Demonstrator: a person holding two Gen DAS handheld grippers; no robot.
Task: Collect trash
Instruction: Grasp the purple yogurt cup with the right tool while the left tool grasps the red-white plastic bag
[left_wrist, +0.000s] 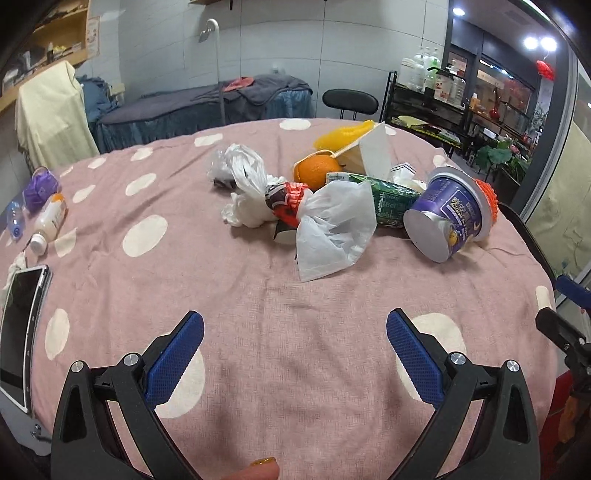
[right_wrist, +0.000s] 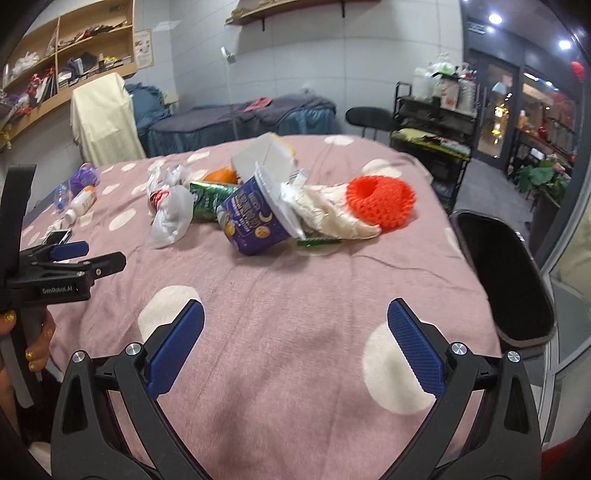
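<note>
- Hovering low over the pink dotted tablecloth, the left gripper has its blue pads spread wide, nothing btwn them.
- Right gripper: same story, pads wide apart, empty, over the near edge of the cloth.
- Trash sits heaped mid-table, well ahead of both grippers: a purple cup tipped on its side, a green carton just behind it, a clear plastic bag w/ a red-brown wrapper at its neck, and a crumpled white bag further back.
- An orange rests behind the pile, touching a white box.
- A red knobbly ring thing lies right of the cup, beside a whitish crumpled bag.
- Black bin stands at the table's right edge, open.
- Far left on the cloth: a phone, a small white bottle, a purple ball of yarn, all well apart from the heap.
- A hand w/ gold nails grips the left tool's handle.
</note>
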